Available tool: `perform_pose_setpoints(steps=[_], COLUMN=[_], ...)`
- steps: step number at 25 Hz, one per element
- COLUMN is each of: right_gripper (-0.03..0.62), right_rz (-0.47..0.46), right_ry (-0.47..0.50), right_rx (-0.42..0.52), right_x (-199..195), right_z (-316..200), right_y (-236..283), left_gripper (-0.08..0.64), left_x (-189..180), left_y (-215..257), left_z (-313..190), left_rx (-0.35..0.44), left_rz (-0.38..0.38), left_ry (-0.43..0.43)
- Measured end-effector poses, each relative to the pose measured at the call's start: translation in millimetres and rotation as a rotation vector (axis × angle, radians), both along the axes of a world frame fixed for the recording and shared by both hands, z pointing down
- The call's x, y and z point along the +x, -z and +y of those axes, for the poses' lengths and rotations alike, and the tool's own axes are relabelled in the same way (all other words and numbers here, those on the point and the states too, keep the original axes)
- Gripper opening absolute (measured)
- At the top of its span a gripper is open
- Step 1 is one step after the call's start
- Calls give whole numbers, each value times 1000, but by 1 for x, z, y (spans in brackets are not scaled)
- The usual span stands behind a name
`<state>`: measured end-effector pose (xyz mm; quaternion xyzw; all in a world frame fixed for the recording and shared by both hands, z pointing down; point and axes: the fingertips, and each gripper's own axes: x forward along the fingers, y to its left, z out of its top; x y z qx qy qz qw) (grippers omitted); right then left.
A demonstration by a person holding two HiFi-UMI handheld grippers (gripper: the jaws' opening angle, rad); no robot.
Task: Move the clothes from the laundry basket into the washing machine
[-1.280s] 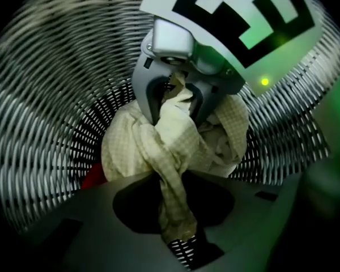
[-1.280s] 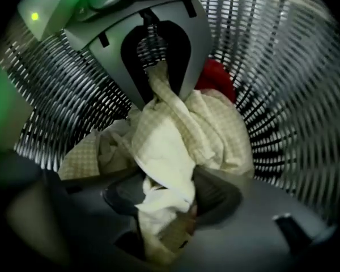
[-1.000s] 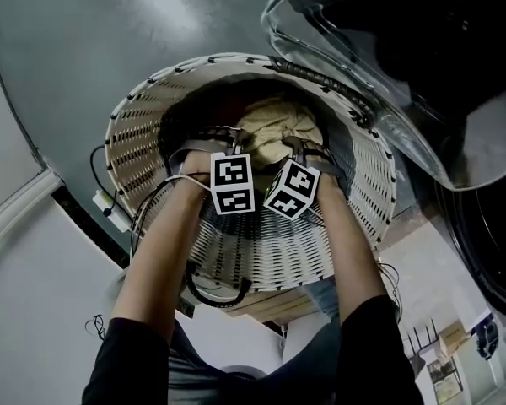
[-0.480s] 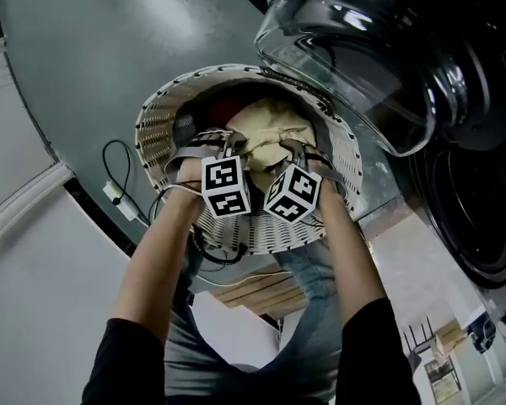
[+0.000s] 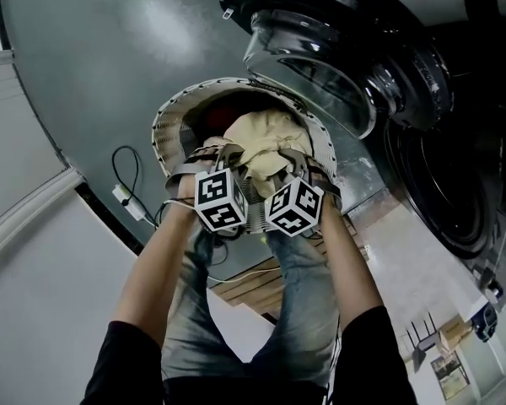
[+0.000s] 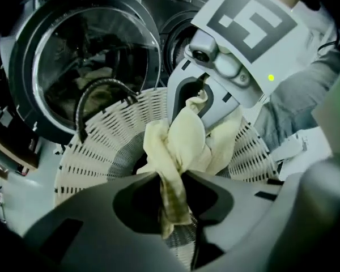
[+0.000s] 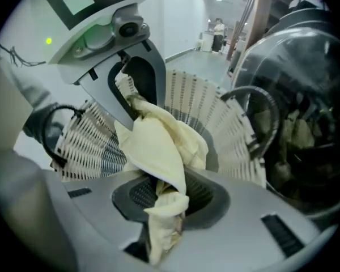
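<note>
1. Left gripper (image 6: pixel 173 177): jaws narrow, clamped on a twisted fold of pale yellow cloth (image 6: pixel 184 135); end of the fold sticks out behind the pads.
2. Right gripper (image 7: pixel 161 191): jaws narrow, just been closing, pinched on another fold of the same cloth; crumpled end hangs out behind the pads.
3. Head view: both grippers side by side, pointing steeply down, the 2 marker cubes close together, 2 bare forearms behind them.
4. Cloth bunched up between the 2 grippers, over the middle of the white woven laundry basket (image 5: pixel 163 129). Cannot tell whether the lower part rests inside the basket.
5. Reddish item (image 5: pixel 222 115) deeper in the basket, toward the far rim.
6. Washing machine (image 5: pixel 455 184) just beside the basket's right rim, dark drum opening exposed.
7. Round glass door (image 5: pixel 312 66) swung open, its edge just over the basket's far-right rim in head view.
8. Cable with white plug (image 5: pixel 122 199) on the grey floor, near the basket's left rim.
</note>
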<state>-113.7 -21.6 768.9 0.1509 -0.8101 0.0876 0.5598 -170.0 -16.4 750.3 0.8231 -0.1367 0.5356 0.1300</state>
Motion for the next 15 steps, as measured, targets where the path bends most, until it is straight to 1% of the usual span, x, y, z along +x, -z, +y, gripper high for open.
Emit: perform_pose_setpoints(steps=[6, 9, 15], right_gripper=[89, 89, 86], right_rz=[-42, -59, -90], right_ry=[-66, -106, -166], right_rx=[51, 68, 135], right_x=[-4, -5, -12], right_z=[-9, -10, -17], right_y=[66, 95, 156], left_gripper=[114, 114, 114], left_x=[-4, -5, -12], left_y=[62, 91, 151], left_z=[-9, -9, -16], left_rx=[40, 59, 118], left_rz=[37, 50, 77], left_ry=[48, 42, 24])
